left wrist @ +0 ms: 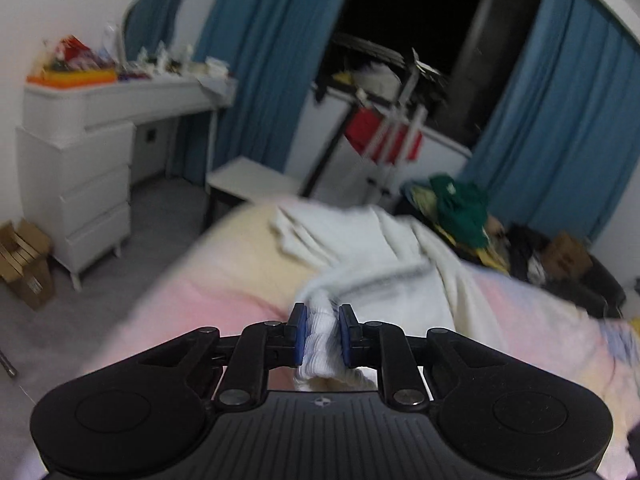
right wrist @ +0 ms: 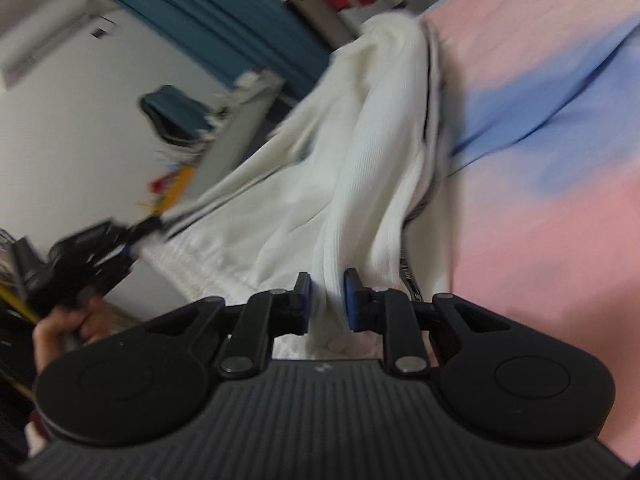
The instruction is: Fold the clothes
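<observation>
Left gripper (left wrist: 323,334): clamped on the gathered waistband of the white garment (left wrist: 384,264).
Right gripper (right wrist: 327,300): clamped on another bunched part.
Bedsheet (right wrist: 540,160): pink-blue, beneath.

Ribbed white cloth, matt black plastic

The white garment (left wrist: 384,280) looks soft and ribbed; the left gripper (left wrist: 323,334) is matt plastic.

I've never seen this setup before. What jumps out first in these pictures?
A white ribbed garment with a gathered waistband is pinched in the left tool and the right tool, lifted over a pink and blue bedsheet. Behind it hang teal curtains, with a green garment heaped at the bed's far end.
</observation>
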`<state>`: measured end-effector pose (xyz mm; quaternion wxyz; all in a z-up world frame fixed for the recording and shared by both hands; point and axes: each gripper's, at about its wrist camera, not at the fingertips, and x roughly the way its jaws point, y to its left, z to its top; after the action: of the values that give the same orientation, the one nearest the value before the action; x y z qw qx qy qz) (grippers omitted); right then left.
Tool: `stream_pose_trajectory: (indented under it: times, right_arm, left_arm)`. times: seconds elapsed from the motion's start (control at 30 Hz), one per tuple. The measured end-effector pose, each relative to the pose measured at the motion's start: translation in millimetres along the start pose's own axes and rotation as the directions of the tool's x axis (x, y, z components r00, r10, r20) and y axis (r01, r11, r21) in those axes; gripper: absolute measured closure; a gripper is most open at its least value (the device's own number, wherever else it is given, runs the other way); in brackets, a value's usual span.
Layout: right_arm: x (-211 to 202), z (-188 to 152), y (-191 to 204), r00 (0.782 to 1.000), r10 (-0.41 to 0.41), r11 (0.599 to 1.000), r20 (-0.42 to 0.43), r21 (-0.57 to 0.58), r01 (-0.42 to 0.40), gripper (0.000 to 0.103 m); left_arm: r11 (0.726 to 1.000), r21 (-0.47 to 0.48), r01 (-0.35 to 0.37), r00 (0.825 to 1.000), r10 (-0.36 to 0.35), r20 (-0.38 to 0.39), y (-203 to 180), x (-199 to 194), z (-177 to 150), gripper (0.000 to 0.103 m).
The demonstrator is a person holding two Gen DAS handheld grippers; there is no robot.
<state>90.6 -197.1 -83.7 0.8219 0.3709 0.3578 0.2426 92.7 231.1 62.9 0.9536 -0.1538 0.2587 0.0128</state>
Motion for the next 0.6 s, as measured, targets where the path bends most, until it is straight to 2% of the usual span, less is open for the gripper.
stream_pose_trajectory:
  times: [0.1, 0.17, 0.23, 0.3, 0.4, 0.53, 0.6]
  right_arm:
    - [40, -10, 27, 0.989, 0.142, 0.988, -0.046, 0.064, -0.139, 0.084]
    - [67, -16, 47, 0.972, 0.225, 0.972, -0.072, 0.082, -0.219, 0.084]
    - [98, -26, 59, 0.95, 0.288, 0.955, -0.117, 0.102, -0.277, 0.084]
    - [131, -39, 64, 0.938, 0.298, 0.953, -0.176, 0.105, -0.284, 0.084]
    - [162, -53, 58, 0.947, 0.239, 0.971, -0.216, 0.071, -0.229, 0.084]
    - [168, -50, 53, 0.949, 0.227, 0.974, -0.218, 0.052, -0.221, 0.083]
    - [162, -45, 64, 0.953, 0.196, 0.978, -0.23, -0.024, -0.207, 0.082]
  left_arm:
    - [0.998, 0.0, -0.057, 0.997, 0.057, 0.046, 28, -10, 43, 0.085]
    - [0.992, 0.021, -0.124, 0.989, 0.122, 0.08, 42, -13, 63, 0.085]
    - [0.978, 0.048, -0.202, 0.977, 0.198, 0.08, 58, 2, 69, 0.085]
    - [0.971, 0.035, -0.235, 0.972, 0.235, 0.015, 82, 33, 62, 0.085]
    - [0.96, 0.012, -0.28, 0.956, 0.28, -0.081, 110, 72, 40, 0.084]
    - [0.962, -0.003, -0.272, 0.958, 0.271, -0.097, 117, 86, 19, 0.081]
    - [0.961, 0.008, -0.275, 0.958, 0.275, -0.081, 108, 81, 13, 0.068]
